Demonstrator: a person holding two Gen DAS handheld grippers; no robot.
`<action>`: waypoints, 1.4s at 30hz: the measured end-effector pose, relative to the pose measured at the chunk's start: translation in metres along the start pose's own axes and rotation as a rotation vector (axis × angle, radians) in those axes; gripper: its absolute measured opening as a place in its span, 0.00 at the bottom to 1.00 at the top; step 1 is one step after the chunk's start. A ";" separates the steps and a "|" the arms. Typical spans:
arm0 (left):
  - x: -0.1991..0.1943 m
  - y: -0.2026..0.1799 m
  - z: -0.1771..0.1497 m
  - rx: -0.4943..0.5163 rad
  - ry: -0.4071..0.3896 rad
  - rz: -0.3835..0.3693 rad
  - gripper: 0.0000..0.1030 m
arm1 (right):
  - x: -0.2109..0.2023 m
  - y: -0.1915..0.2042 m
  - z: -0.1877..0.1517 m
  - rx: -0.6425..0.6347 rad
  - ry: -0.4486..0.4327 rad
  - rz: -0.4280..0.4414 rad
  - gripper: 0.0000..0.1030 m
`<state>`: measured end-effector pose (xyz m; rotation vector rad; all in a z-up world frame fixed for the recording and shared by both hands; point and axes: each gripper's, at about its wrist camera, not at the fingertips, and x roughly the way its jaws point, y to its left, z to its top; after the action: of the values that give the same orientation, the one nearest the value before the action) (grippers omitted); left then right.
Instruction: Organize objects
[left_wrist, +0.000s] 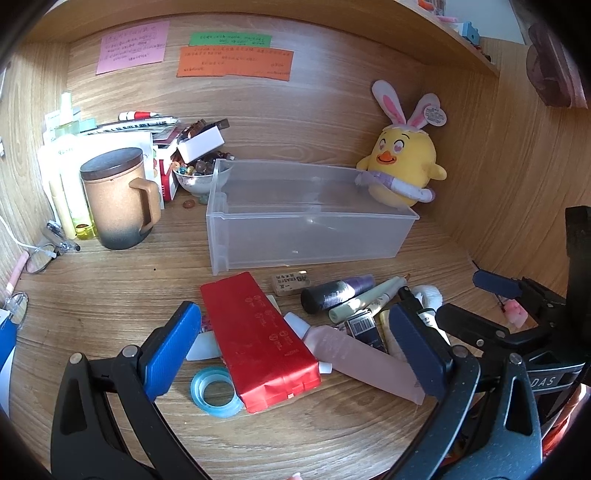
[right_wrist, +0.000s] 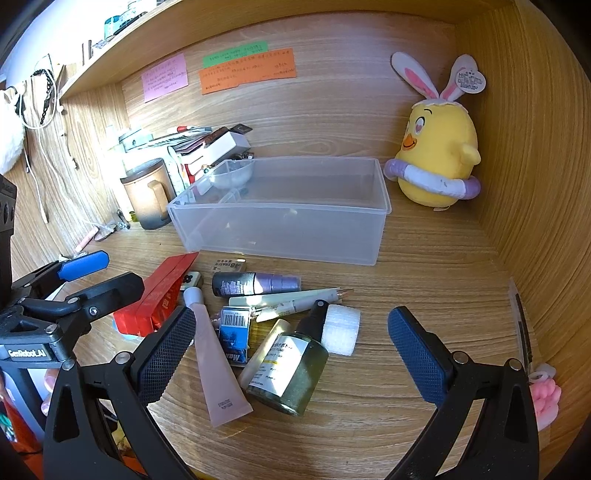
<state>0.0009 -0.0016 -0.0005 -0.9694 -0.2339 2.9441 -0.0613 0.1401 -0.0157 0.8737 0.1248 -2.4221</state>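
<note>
1. clear plastic bin (left_wrist: 310, 236) – frosted, rectangular, empty, on the wood-grain desk (left_wrist: 110, 302) beside a plush chick (left_wrist: 400, 162).
2. just before it a loose pile: glossy red packet (left_wrist: 258, 339), soft pink tube (right_wrist: 216, 354), green glass spray bottle (right_wrist: 291, 369).
3. left gripper (left_wrist: 295, 347) and right gripper (right_wrist: 291, 347) – both gape wide, holding nothing.

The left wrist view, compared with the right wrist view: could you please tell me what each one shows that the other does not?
Only the left wrist view shows the blue tape roll beside the red packet, and the spectacles at the desk's left edge.

Only the right wrist view shows the green spray bottle whole, with its label, and the cords hanging on the left wall.

Both show the clear box with nothing in it, the yellow plush chick, the lidded mug, the pink tube and the sticky notes. Both pairs of tongs are open.
</note>
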 end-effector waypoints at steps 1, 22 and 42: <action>0.001 0.000 0.000 -0.002 0.002 -0.004 1.00 | 0.001 -0.001 0.000 0.001 0.001 0.001 1.00; 0.037 0.029 -0.006 -0.080 0.126 0.012 0.87 | 0.021 -0.045 -0.008 0.105 0.035 -0.061 0.95; 0.042 0.026 -0.028 -0.051 0.159 0.118 0.75 | 0.041 -0.052 -0.014 0.177 0.101 -0.016 0.39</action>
<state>-0.0161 -0.0207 -0.0515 -1.2590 -0.2554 2.9573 -0.1075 0.1681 -0.0567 1.0783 -0.0466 -2.4312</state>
